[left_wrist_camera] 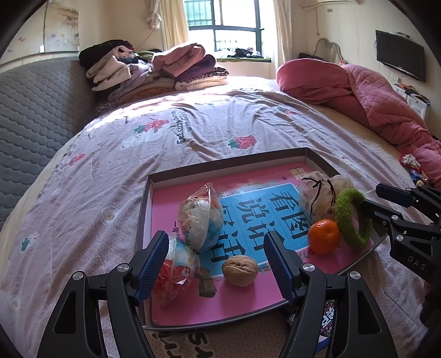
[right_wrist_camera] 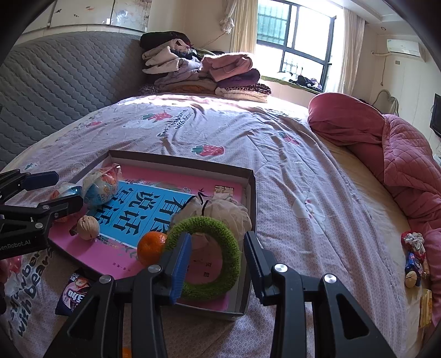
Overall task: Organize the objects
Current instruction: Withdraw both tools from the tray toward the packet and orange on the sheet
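Grippers hang open: left gripper [left_wrist_camera: 217,263] over the walnut [left_wrist_camera: 239,270], right gripper [right_wrist_camera: 217,268] around the green ring [right_wrist_camera: 205,254], squeezing nothing. Bumped, the orange [right_wrist_camera: 151,247] beside it might roll.

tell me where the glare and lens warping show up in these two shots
Left wrist view: the window blows out white, sun washes the far bedspread, and the tray edges bow. Right wrist view: same overexposed window, dark vignette corners, curved headboard.
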A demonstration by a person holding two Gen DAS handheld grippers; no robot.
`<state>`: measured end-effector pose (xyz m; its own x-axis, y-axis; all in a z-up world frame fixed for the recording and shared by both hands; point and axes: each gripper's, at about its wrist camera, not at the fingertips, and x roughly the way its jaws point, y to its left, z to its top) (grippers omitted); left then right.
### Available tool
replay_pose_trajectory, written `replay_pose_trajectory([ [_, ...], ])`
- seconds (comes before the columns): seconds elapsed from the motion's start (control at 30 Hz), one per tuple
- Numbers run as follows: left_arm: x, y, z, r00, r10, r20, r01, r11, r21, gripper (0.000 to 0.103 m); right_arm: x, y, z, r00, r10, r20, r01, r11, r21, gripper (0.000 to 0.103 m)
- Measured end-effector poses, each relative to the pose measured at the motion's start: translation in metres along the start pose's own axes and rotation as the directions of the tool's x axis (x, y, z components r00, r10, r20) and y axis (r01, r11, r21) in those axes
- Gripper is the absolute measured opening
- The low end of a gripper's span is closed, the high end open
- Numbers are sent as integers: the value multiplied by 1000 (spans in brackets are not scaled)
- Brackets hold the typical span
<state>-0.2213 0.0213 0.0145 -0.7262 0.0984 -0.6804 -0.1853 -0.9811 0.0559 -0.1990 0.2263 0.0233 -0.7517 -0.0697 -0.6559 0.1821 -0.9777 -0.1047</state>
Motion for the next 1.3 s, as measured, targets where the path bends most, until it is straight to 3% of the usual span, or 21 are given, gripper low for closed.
replay_pose_trajectory([
  [1.3, -26, 5, 6, 1000, -4, 24, 5, 999, -33, 78, -25, 1, 8, 997, 39, 72, -40, 999, 13, 55],
])
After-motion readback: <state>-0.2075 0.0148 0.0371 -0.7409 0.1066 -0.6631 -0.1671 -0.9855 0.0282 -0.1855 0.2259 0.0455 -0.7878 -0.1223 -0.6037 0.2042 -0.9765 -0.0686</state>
